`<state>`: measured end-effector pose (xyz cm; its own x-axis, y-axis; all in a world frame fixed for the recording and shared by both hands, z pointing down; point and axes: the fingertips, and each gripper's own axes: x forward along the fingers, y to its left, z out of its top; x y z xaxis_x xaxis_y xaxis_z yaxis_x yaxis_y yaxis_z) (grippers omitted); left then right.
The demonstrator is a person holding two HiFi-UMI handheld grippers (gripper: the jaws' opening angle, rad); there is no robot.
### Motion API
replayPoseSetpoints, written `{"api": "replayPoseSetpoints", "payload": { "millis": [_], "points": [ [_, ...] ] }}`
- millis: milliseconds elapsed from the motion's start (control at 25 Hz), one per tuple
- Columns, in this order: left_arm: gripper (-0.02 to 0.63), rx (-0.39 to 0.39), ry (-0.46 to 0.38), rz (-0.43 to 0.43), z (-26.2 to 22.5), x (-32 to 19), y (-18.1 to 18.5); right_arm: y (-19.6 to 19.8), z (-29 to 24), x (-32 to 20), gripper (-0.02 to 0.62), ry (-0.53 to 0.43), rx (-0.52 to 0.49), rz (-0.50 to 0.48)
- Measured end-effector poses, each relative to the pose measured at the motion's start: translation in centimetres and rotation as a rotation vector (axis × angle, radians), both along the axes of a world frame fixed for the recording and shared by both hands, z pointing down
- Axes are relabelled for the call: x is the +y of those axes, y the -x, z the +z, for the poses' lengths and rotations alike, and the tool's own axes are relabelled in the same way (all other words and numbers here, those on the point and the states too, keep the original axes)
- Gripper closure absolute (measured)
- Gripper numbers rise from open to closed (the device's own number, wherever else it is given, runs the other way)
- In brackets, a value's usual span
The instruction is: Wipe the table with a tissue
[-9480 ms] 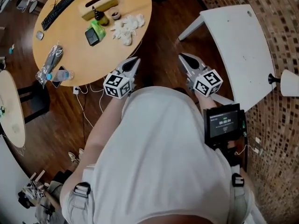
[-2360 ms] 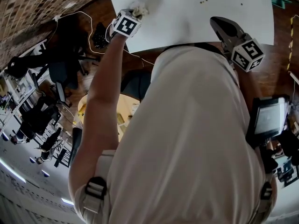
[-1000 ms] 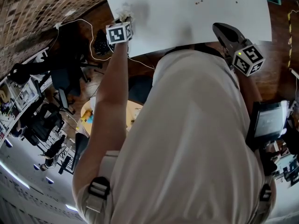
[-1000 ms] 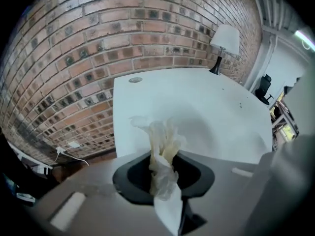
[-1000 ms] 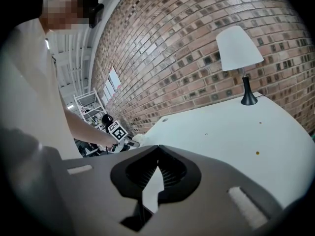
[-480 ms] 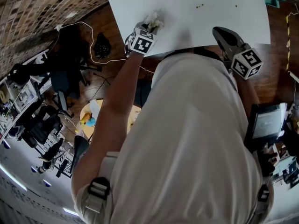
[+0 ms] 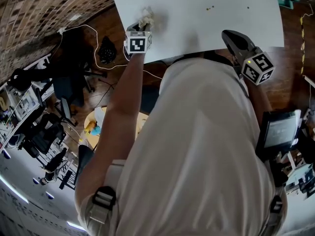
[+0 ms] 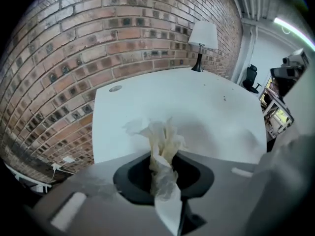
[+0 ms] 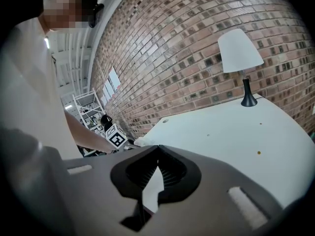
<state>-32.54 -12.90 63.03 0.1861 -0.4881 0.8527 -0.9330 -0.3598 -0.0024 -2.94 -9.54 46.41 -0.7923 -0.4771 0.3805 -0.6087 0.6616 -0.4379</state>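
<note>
Though a speck overhead, the tissue [image 8: 162, 136] sits clamped in the left gripper [image 8: 165, 162].

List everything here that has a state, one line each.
Tissue, crumpled, pinched in the left gripper, touching the table.
Left gripper, shut on the tissue.
Right gripper, shut, nothing between its jaws.
Table, white top, bare apart from a few small specks.
Lamp, upright at the table's far end.
</note>
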Motion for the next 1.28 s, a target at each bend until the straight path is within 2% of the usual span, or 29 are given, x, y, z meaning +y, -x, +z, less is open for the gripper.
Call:
{"api": "replayPoseSetpoints", "payload": {
  "millis": [120,320,600,680,920,1080,1280],
  "points": [
    [0.523,0.001,-0.031,-0.012,0.1,-3.1,-1.3,-0.7,-0.2,0.3,0.588,-0.002,0.010,0.021],
    [0.531,-0.012,-0.074,0.054,0.2,-5.6,-4.8,-2.5,0.0,0.9,0.588,0.000,0.022,0.070],
    [0.531,0.094,-0.004,0.286,0.3,0.0,-12.5,-1.4,0.0,1.1,0.588,-0.005,0.005,0.063],
    [0.529,0.146,-0.003,0.310,-0.3,1.6,-13.8,-0.7,-0.1,1.0,0.588,-0.007,0.003,0.055],
    [0.529,0.284,-0.113,0.222,-3.5,3.9,-13.3,-0.4,0.1,0.4,0.588,0.023,-0.003,0.119],
    [0.529,0.325,-0.146,0.167,-4.6,4.8,-11.6,-0.3,0.2,0.6,0.588,0.023,0.001,0.145],
    [0.528,0.363,-0.162,0.163,-5.2,5.3,-12.0,-0.6,0.0,1.0,0.588,-0.008,0.020,0.149]
  ]
}}
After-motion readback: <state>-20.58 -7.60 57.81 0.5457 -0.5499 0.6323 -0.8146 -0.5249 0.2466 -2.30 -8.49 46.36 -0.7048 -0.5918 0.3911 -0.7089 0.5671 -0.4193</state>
